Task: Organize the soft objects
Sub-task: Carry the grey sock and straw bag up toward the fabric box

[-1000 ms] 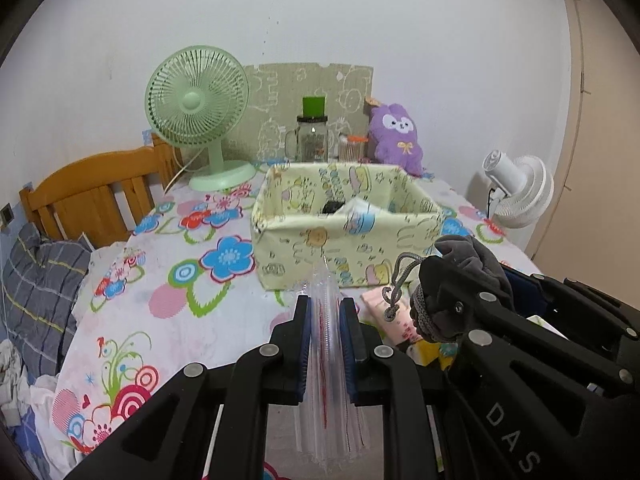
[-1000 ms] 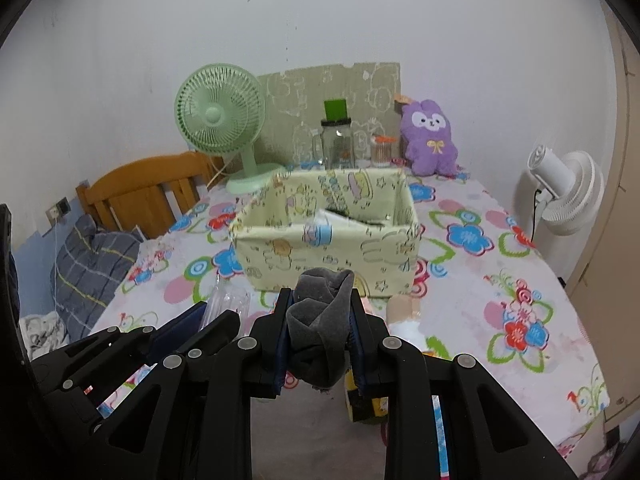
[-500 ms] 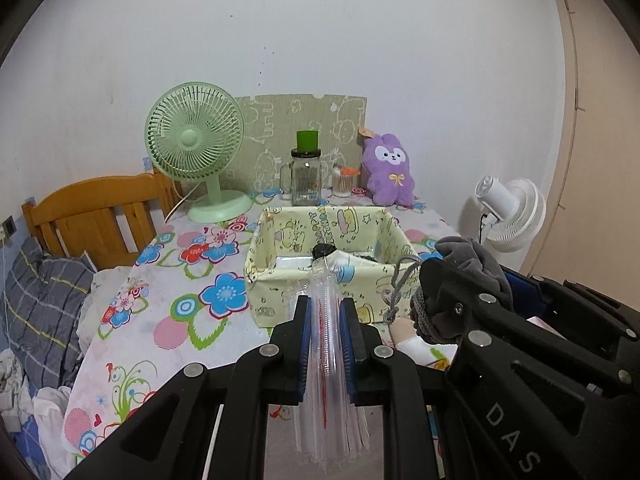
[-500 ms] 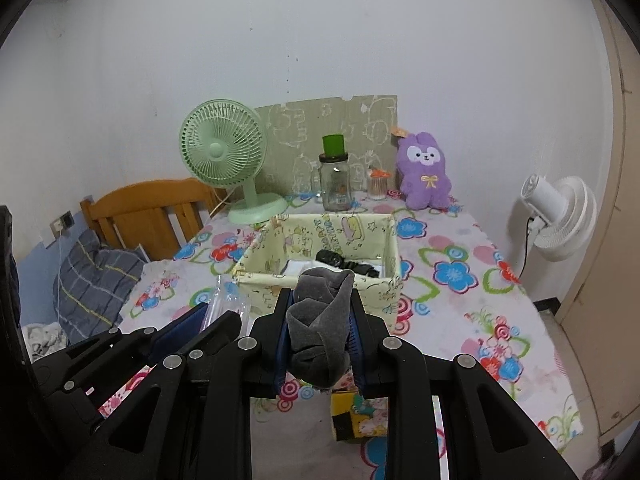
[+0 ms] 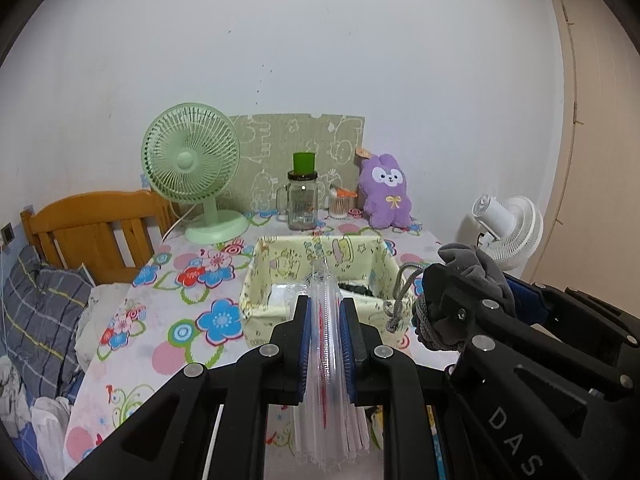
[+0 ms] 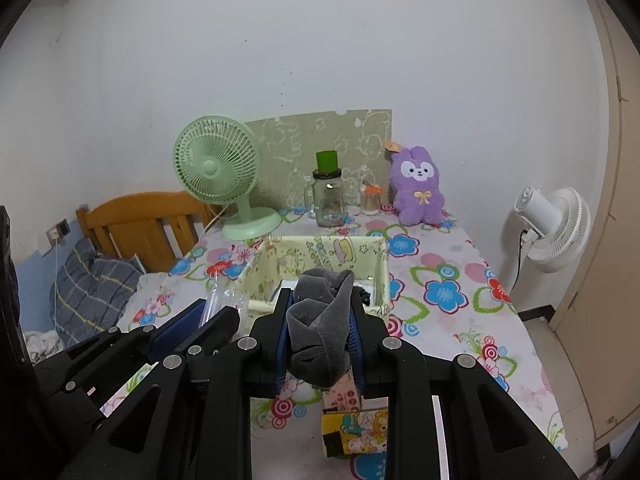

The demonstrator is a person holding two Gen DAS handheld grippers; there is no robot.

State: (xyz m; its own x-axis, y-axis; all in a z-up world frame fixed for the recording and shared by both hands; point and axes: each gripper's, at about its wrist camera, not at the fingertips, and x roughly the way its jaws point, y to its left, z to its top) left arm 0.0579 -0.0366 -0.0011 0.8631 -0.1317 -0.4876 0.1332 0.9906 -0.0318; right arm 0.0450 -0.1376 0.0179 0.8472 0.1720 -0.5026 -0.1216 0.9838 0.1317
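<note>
My left gripper (image 5: 326,312) is shut on a clear plastic bag (image 5: 330,364) with red print, held high above the table's near edge. My right gripper (image 6: 320,308) is shut on a grey cloth pouch (image 6: 320,332); the pouch also shows at the right of the left wrist view (image 5: 472,280) with its drawstring hanging. A pale yellow fabric bin (image 5: 320,256) (image 6: 320,248) stands on the flowered table ahead and below, with dark and white items inside. A purple plush bunny (image 5: 386,192) (image 6: 418,186) sits at the back.
A green desk fan (image 5: 192,168), a glass jar with green lid (image 5: 303,200) and a small jar stand along the back wall. A white fan (image 6: 556,228) is at the right. A wooden bed frame (image 5: 92,228) and pillow lie left. A small yellow box (image 6: 356,432) lies on the table below.
Both grippers have risen and pulled back from the bin, which now looks smaller and lower. Each still holds its item.
</note>
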